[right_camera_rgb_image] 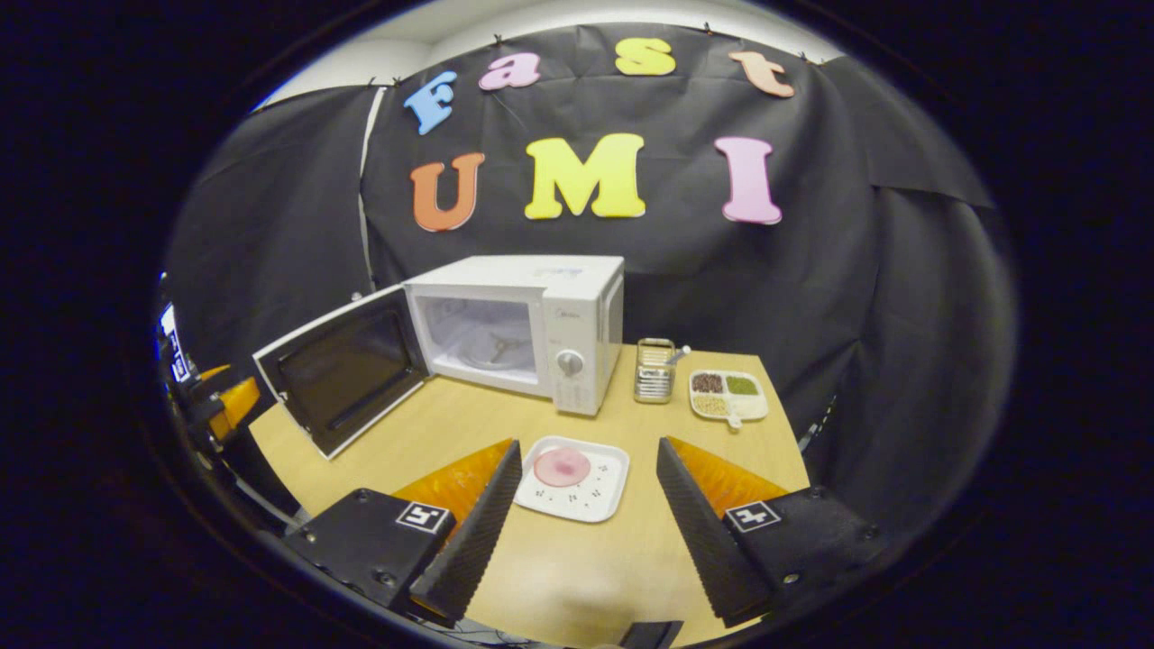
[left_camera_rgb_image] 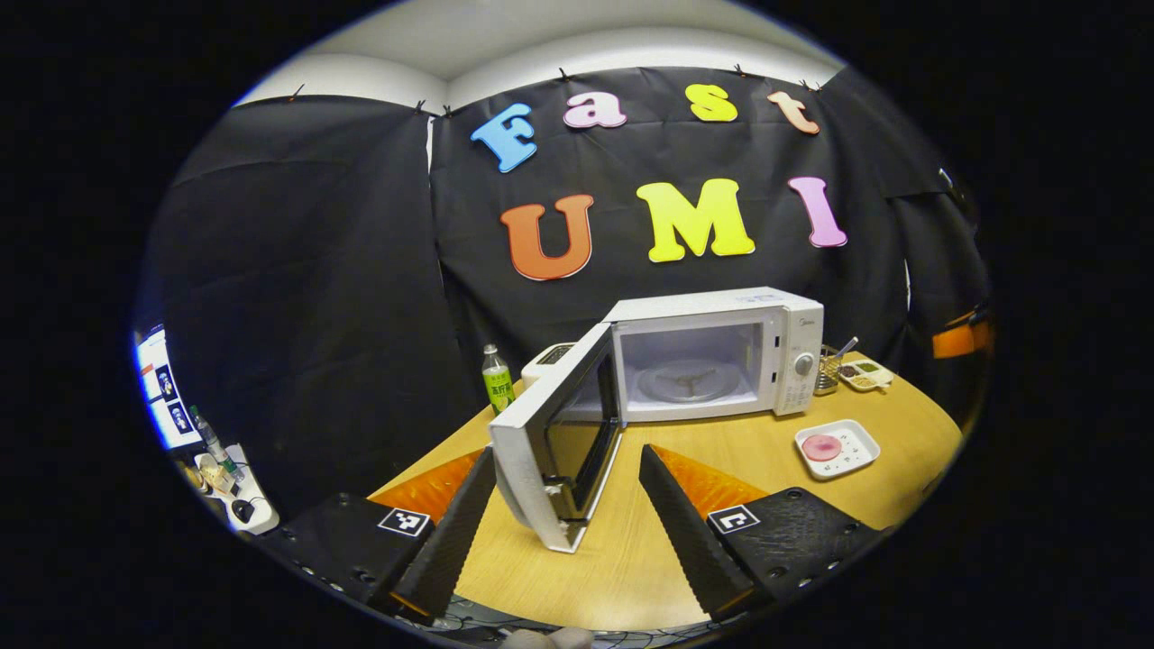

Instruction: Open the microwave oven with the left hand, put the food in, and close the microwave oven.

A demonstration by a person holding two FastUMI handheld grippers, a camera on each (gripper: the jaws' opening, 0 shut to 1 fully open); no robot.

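With its two fingers spread wide, the left gripper (left_camera_rgb_image: 566, 505) holds nothing; the free edge of the microwave door (left_camera_rgb_image: 554, 442) stands in the gap between the fingers, and whether either finger touches it cannot be told. In the left gripper view that door is swung well out toward the camera on its hinge at the oven's left side, its dark window facing the cavity. Behind it the white microwave oven (left_camera_rgb_image: 712, 351) sits on the wooden table (left_camera_rgb_image: 613, 559), its lit cavity showing the glass turntable (left_camera_rgb_image: 687, 380) bare. A control panel with a round knob (left_camera_rgb_image: 803, 363) runs down the oven's right side. To the oven's left stands a green-labelled bottle (left_camera_rgb_image: 497, 380), upright. To the right, nearer the camera than the oven, lies a white square plate (left_camera_rgb_image: 838, 448) with a pink round piece of food (left_camera_rgb_image: 821, 447) on it.

Likewise spread and holding nothing, the right gripper (right_camera_rgb_image: 584, 505) hangs over the near part of the table, and in the right gripper view the plate (right_camera_rgb_image: 574, 490) lies just beyond and between its fingertips, apart from both. The pink food (right_camera_rgb_image: 563, 467) rests on the plate's far half. Farther off, the open microwave (right_camera_rgb_image: 523, 329) stands at the table's back left, its door (right_camera_rgb_image: 343, 368) swung out leftward. Beside the oven's right side stand a small wire basket (right_camera_rgb_image: 655, 370) and, just right of it, a divided white dish (right_camera_rgb_image: 728, 394) with dark, green and pale fillings.
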